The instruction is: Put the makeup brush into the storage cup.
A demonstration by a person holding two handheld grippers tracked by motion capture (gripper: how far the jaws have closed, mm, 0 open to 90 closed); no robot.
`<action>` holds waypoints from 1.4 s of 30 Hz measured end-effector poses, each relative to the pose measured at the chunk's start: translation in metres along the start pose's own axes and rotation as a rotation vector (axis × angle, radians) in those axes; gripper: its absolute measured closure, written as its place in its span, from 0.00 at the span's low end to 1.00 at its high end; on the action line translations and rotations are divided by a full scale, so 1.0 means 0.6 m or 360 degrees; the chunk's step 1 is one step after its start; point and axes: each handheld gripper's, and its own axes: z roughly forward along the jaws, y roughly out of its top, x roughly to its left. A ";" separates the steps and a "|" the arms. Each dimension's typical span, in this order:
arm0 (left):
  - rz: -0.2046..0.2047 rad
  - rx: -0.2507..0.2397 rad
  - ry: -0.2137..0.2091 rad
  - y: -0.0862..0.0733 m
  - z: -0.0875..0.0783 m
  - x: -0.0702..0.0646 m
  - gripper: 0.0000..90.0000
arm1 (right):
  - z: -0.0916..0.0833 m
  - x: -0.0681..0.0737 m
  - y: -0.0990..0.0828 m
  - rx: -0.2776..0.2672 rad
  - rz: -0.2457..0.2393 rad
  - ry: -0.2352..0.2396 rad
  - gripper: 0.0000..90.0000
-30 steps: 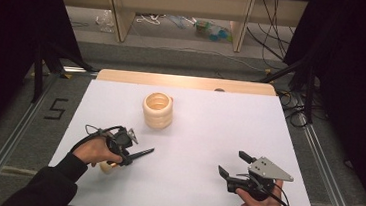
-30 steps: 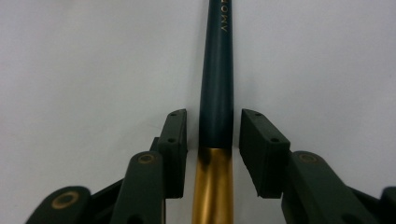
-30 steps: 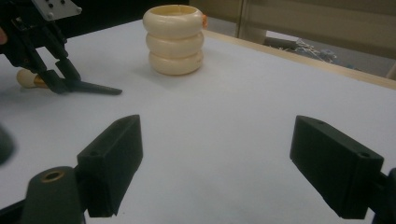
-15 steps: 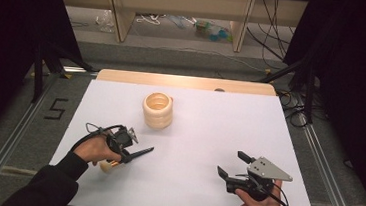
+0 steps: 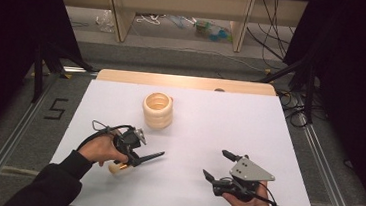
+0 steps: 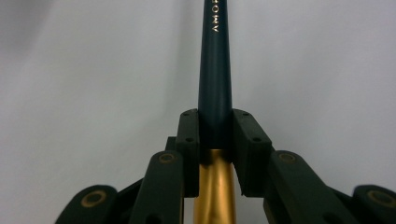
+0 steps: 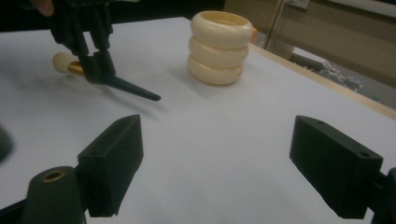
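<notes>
Right gripper [image 5: 217, 166] lower right of high view, jaws wide apart, nothing between. Left gripper [image 5: 135, 155] lower left, jaws clamped on dark-handled makeup brush with gold ferrule [image 6: 215, 88], just above white table sheet [image 5: 268, 140]. Cream ribbed ring-stack holder [image 5: 158, 110] upper centre, well apart.

My desk [image 5: 268, 140] is covered by a white sheet, bare wood showing along its far edge; a cream ringed holder [image 5: 158, 110] stands on it, left of centre.
</notes>
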 end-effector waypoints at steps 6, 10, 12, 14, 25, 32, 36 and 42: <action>0.0063 -0.0044 -0.0025 0.019 -0.013 -0.023 0.82 | 0.037 0.042 0.025 0.0043 -0.0313 0.0102 0.24; 0.0129 -0.0020 -0.0038 0.029 -0.018 -0.034 0.82 | 0.052 0.059 0.033 0.0073 -0.0413 0.0137 0.25; 0.0170 -0.0002 -0.0036 0.033 -0.020 -0.035 0.82 | 0.061 0.067 0.036 0.0105 -0.0483 0.0157 0.27; 0.0177 0.0005 -0.0042 0.034 -0.021 -0.038 0.82 | 0.070 0.074 0.038 0.0122 -0.0541 0.0172 0.28; 0.0214 0.0001 -0.0072 0.050 -0.022 -0.050 0.82 | 0.112 0.104 0.050 0.0236 -0.0811 0.0226 0.33; 0.0232 0.0005 -0.0077 0.053 -0.028 -0.055 0.82 | 0.125 0.113 0.051 0.0284 -0.0935 0.0187 0.34; 0.0239 0.0020 -0.0083 0.054 -0.027 -0.057 0.82 | 0.133 0.114 0.054 0.0315 -0.1105 0.0191 0.36; 0.0238 0.0018 -0.0080 0.053 -0.028 -0.057 0.82 | 0.146 0.115 0.057 0.0299 -0.1197 0.0191 0.38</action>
